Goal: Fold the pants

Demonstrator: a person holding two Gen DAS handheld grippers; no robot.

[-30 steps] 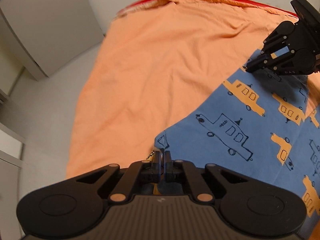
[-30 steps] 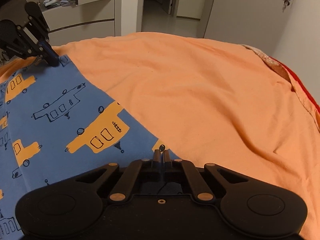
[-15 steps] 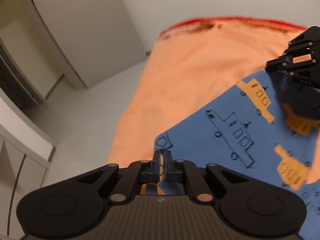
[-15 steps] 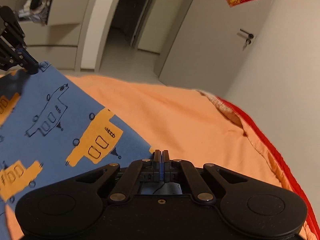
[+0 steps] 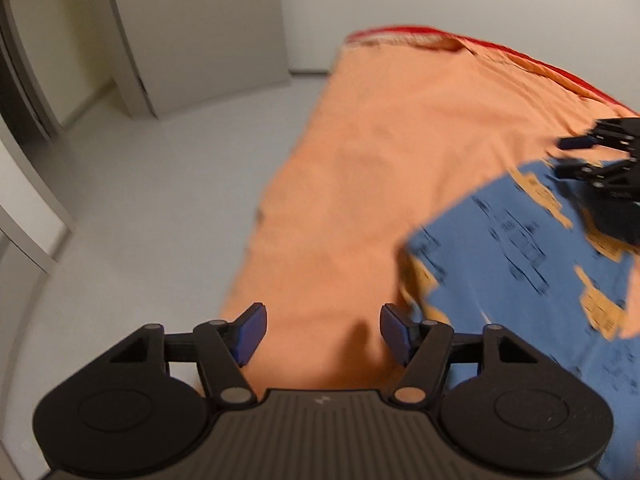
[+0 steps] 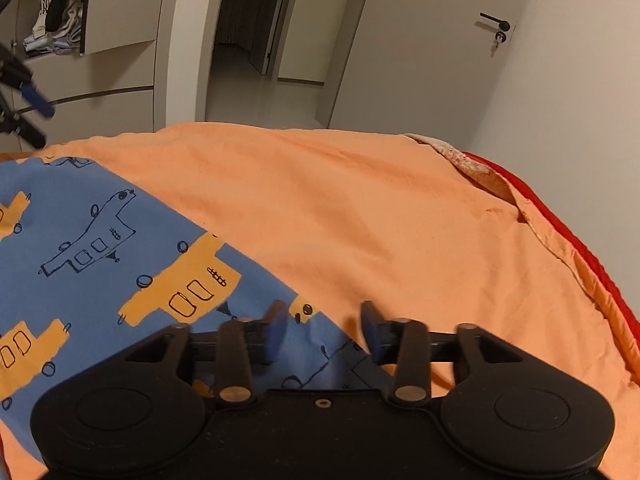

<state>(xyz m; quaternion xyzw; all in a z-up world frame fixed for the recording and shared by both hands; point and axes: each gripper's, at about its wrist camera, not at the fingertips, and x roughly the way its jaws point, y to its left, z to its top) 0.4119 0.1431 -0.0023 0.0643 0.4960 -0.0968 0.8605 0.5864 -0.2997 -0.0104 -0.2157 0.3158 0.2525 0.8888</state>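
Orange bedsheet point(image 6: 360, 208) covers the bed; on it the blue pants point(image 6: 100, 248) lie flat, apparently folded over. Left gripper point(image 5: 322, 326) and right gripper point(image 6: 320, 322) hover at the pants' edge, fingers spread wide, holding nothing. Further folds likely remain.

1. I hold two grippers: my left one point(image 5: 322, 334) and my right one point(image 6: 323, 328), each with two fingers spread apart.
2. One pair of pants point(image 6: 92, 264), blue, lies at near left in my right view.
3. One orange sheet point(image 6: 360, 216) covers the bed.
4. One door point(image 6: 432, 40) stands far right, with one handle point(image 6: 494, 20).
5. I count one dark doorway point(image 6: 256, 16) far off.
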